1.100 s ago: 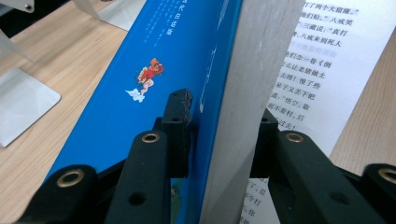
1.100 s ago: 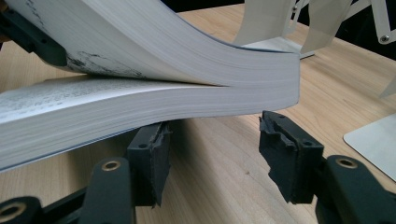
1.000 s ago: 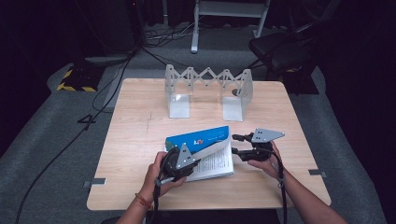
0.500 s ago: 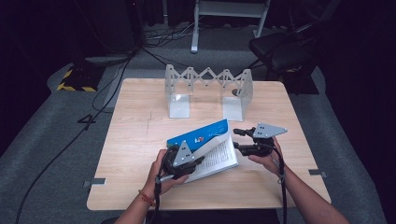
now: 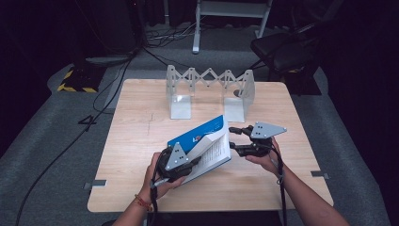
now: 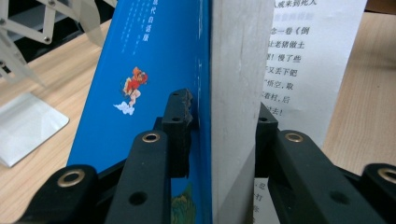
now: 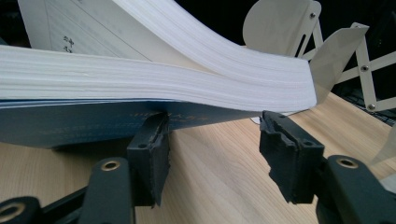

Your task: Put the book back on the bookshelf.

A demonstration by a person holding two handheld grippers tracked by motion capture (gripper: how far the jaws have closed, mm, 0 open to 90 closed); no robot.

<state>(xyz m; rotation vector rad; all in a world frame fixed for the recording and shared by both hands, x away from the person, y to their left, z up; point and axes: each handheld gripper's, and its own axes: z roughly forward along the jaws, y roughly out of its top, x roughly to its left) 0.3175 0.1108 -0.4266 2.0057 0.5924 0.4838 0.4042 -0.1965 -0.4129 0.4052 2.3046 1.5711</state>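
Clamping the blue book by its page block, our left gripper pinches it tight; our right gripper has its jaws spread, just opened further, under the book's lifted edge.

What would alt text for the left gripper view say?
The left hand-held gripper clamps a thick block of pages and the blue cover of a book between its black jaws. Printed pages fan out right; a wooden table lies beyond.
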